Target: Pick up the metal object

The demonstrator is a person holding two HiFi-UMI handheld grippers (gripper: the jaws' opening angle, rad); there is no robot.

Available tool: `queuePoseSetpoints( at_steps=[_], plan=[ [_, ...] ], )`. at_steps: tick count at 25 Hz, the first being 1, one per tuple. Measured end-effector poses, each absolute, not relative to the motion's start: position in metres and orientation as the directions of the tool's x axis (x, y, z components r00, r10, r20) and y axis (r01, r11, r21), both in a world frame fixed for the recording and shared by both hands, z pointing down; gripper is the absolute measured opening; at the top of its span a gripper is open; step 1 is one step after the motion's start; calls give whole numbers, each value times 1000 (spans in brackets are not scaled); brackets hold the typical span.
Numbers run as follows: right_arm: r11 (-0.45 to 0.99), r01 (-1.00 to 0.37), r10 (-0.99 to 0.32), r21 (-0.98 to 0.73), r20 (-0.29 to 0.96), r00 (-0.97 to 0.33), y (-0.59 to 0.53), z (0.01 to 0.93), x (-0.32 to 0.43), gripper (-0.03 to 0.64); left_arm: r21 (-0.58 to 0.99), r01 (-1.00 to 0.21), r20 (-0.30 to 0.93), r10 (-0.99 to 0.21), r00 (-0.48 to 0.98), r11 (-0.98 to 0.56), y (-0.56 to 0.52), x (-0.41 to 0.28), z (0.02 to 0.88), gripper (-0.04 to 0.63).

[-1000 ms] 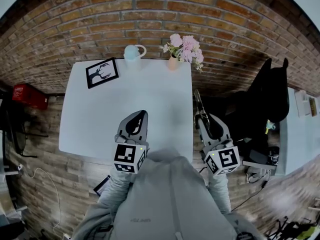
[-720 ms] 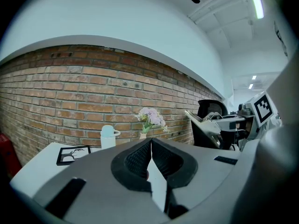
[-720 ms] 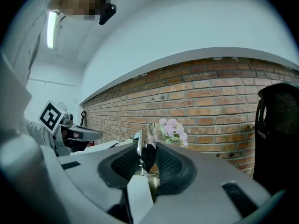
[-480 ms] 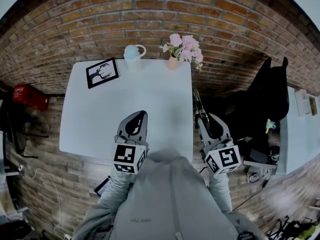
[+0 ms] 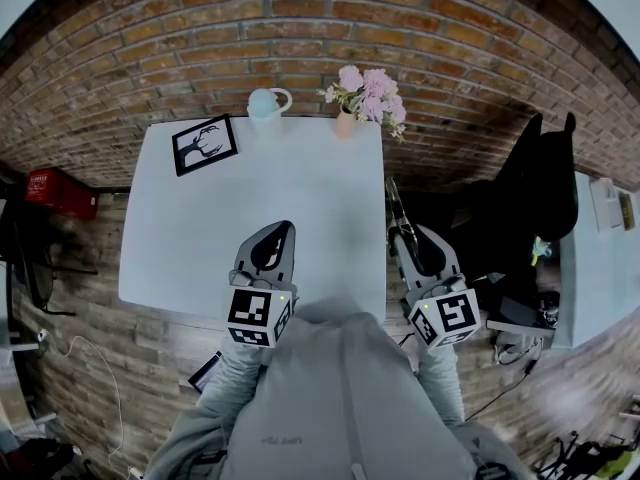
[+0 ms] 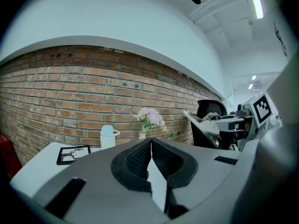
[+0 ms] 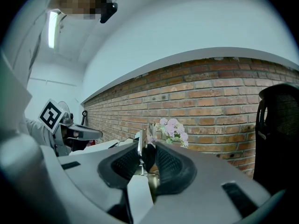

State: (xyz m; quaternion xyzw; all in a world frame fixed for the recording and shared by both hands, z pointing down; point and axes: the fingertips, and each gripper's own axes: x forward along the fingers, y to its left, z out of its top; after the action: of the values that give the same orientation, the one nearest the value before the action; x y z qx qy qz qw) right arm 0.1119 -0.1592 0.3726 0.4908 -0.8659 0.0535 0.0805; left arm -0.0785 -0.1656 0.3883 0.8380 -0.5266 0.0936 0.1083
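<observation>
The metal object (image 5: 395, 208) is a thin shiny strip that sticks forward out of my right gripper (image 5: 405, 236), held in the air just past the right edge of the white table (image 5: 190, 238). In the right gripper view the jaws press on the metal object (image 7: 139, 147) from both sides, and its tip rises above them. My left gripper (image 5: 280, 230) hovers over the table's front part. Its jaws meet at the tips with nothing between them (image 6: 150, 143). The left gripper view also shows the right gripper (image 6: 219, 125) with the metal piece off to the right.
At the table's far edge stand a black-framed picture (image 5: 204, 145), a pale lidded mug (image 5: 266, 104) and a vase of pink flowers (image 5: 365, 96), against a brick wall. A black chair (image 5: 545, 193) stands to the right, and a red box (image 5: 58, 190) lies on the floor at left.
The right gripper with the metal object has crept very slightly forward. The left gripper has not moved.
</observation>
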Motion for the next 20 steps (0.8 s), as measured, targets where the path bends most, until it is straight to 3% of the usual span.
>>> queuePoseSetpoints(
  at_steps=[20],
  plan=[
    [509,-860,-842,-21,193,-503,-152,374,115,106,83,-905,279,-862,423,-417,-159,-78,390,28]
  ],
)
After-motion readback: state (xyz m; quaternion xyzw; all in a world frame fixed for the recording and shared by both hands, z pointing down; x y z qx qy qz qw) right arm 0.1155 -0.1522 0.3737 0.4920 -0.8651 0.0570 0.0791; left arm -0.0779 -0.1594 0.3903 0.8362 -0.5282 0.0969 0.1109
